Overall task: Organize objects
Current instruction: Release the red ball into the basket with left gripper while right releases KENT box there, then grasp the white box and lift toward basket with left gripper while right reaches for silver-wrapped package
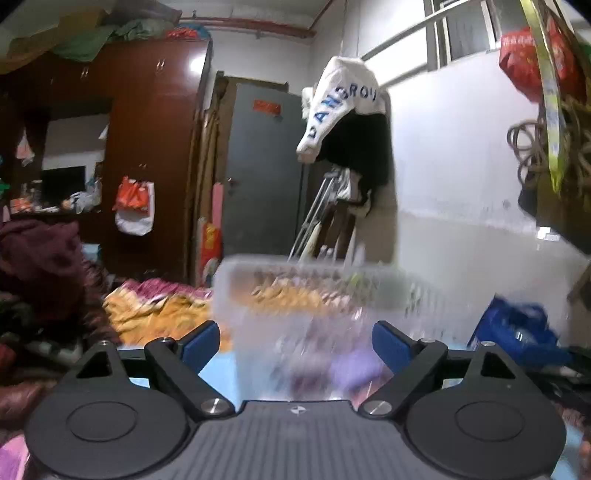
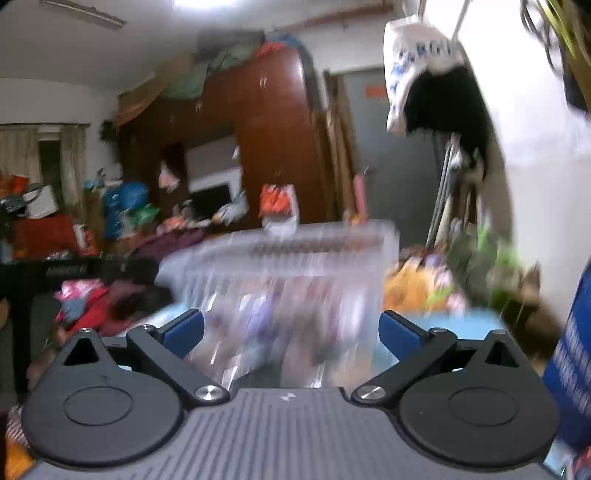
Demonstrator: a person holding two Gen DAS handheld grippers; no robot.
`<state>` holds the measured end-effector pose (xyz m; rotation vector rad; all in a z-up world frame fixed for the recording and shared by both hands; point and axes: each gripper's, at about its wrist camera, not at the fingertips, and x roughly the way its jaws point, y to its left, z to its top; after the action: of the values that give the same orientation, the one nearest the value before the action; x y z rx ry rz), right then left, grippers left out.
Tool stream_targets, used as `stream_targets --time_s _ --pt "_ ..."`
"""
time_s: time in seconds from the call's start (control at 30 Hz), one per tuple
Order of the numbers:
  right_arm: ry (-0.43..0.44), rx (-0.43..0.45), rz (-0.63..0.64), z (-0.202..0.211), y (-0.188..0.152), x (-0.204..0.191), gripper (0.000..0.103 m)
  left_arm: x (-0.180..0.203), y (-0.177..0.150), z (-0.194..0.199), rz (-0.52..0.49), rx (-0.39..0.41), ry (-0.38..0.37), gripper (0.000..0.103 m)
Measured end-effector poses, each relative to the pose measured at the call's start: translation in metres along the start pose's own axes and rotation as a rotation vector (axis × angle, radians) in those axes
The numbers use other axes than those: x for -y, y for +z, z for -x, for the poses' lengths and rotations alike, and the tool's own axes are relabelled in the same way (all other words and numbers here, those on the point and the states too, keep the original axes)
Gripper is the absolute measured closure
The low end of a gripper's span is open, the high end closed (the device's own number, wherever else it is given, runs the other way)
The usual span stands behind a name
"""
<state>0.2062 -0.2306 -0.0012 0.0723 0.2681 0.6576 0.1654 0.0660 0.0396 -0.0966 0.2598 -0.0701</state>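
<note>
Bin [image 1: 295, 291]: clear plastic, looking light, thin-walled, flexing; contents blurred.
Left gripper [image 1: 295, 343]: standing spread, pinching nothing.
Right gripper [image 2: 291, 334]: standing spread, empty.
Hold: I'd be taking the rim.

Cluttered room: tall red-brown wardrobe [image 1: 147, 147], grey door [image 1: 264, 166], white wall [image 1: 461, 155], ceiling light [image 2: 207, 3].

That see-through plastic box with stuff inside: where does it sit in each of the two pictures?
Left wrist view: the clear plastic box fills the lower middle, blurred, just ahead of the open left tongs.
Right wrist view: the box is again lower middle, blurred, ahead of the open right tongs.
Shared landmark: the white garment with blue letters, hanging at upper right.
</note>
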Motion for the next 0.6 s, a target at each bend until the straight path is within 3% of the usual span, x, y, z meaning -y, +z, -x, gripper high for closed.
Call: stream_targets --time_s 0.07,0.17,0.33,0.5,0.6 --pt "0.055 -0.042 0.008 0.009 -0.027 -0.003 0.000 -0.010 -0.019 0.008 0.020 -0.021 -0.014 0.011" --pt "0.023 -0.058 0.038 0.011 -0.046 -0.009 0.000 -0.023 -0.039 0.011 0.077 -0.055 -0.032 0.011" --pt "0.021 -0.090 0.055 0.005 -0.050 -0.017 0.000 -0.024 -0.055 0.011 0.065 -0.066 -0.001 0.011" --pt "-0.011 -0.133 0.087 -0.003 -0.057 -0.028 0.000 -0.009 -0.059 0.015 -0.025 -0.067 -0.002 0.011" --pt "-0.006 -0.143 0.073 -0.006 -0.062 -0.029 0.002 -0.015 -0.056 0.011 0.013 -0.070 0.021 0.011"
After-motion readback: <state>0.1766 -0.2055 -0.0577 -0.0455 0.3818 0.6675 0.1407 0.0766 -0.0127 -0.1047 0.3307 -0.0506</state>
